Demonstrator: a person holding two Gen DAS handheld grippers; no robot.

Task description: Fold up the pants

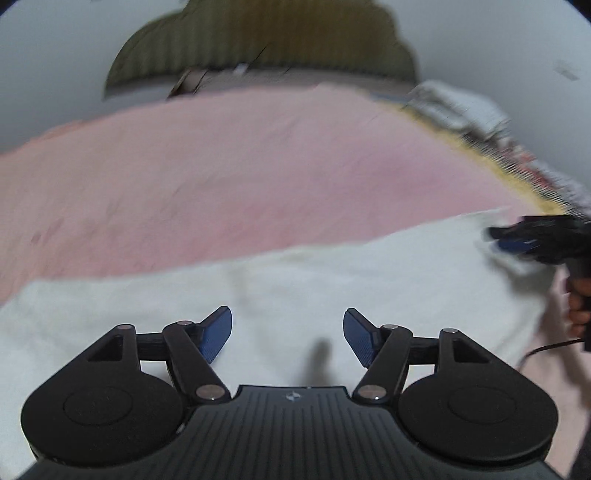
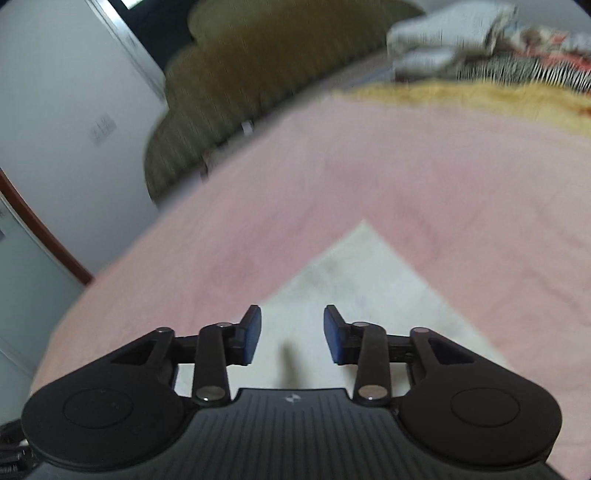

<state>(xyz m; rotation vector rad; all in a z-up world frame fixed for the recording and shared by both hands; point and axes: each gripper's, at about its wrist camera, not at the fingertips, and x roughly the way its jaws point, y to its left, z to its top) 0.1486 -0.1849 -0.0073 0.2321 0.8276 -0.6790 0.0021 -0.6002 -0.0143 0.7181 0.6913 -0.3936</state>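
Note:
White pants (image 1: 332,280) lie flat on a pink bed sheet (image 1: 221,177). My left gripper (image 1: 287,334) is open and empty, just above the white cloth. In the right wrist view a corner of the pants (image 2: 354,280) points away from me, and my right gripper (image 2: 291,332) hovers open over it, holding nothing. The right gripper (image 1: 517,240) also shows in the left wrist view at the far right edge of the pants, with the person's hand on its handle. Both views are motion-blurred.
An olive striped headboard (image 1: 258,48) stands at the far end of the bed. A yellow blanket (image 2: 480,96) and a pile of clothes (image 2: 461,33) lie at the far right. A white wall and a door frame (image 2: 40,229) are on the left.

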